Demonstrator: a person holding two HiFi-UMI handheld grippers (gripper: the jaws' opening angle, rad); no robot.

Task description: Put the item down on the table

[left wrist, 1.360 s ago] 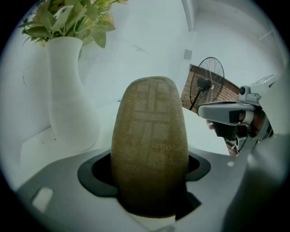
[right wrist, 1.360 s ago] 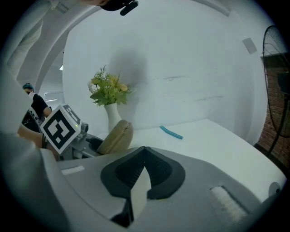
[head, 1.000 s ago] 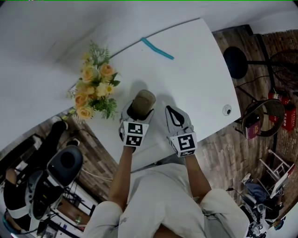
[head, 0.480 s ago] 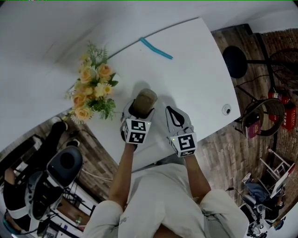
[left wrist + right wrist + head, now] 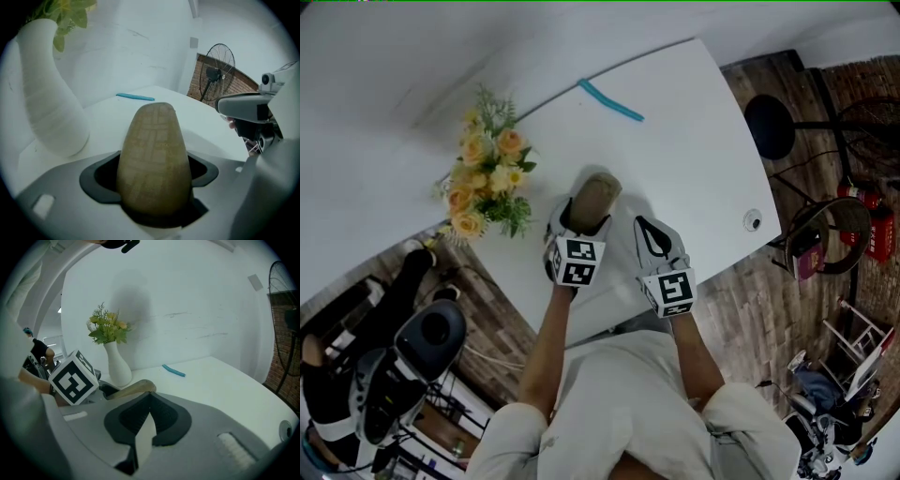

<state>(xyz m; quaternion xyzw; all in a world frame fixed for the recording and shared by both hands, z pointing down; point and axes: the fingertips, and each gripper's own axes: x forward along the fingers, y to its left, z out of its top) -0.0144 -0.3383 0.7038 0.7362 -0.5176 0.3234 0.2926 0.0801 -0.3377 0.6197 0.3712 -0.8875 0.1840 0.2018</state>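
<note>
A tan woven, rounded item point(image 5: 594, 198) is clamped between the jaws of my left gripper point(image 5: 581, 217) and held over the white table point(image 5: 694, 141), leaning away from me. In the left gripper view the item point(image 5: 154, 159) fills the gap between the dark pads of the left gripper point(image 5: 153, 172). My right gripper point(image 5: 652, 234) hovers just to the right of it, jaws closed together with nothing in them. From the right gripper view the item point(image 5: 133, 387) pokes out behind the marker cube point(image 5: 74, 377), beyond the right gripper point(image 5: 149, 395).
A white vase of yellow flowers point(image 5: 492, 181) stands close to the left of the item. A blue strip point(image 5: 611, 100) lies at the table's far side. A small round object point(image 5: 753, 221) sits near the right edge. A fan point(image 5: 220, 61) and stands are on the floor beyond.
The left gripper has edged forward and the item has tipped further away from me. The right gripper has stayed where it was.
</note>
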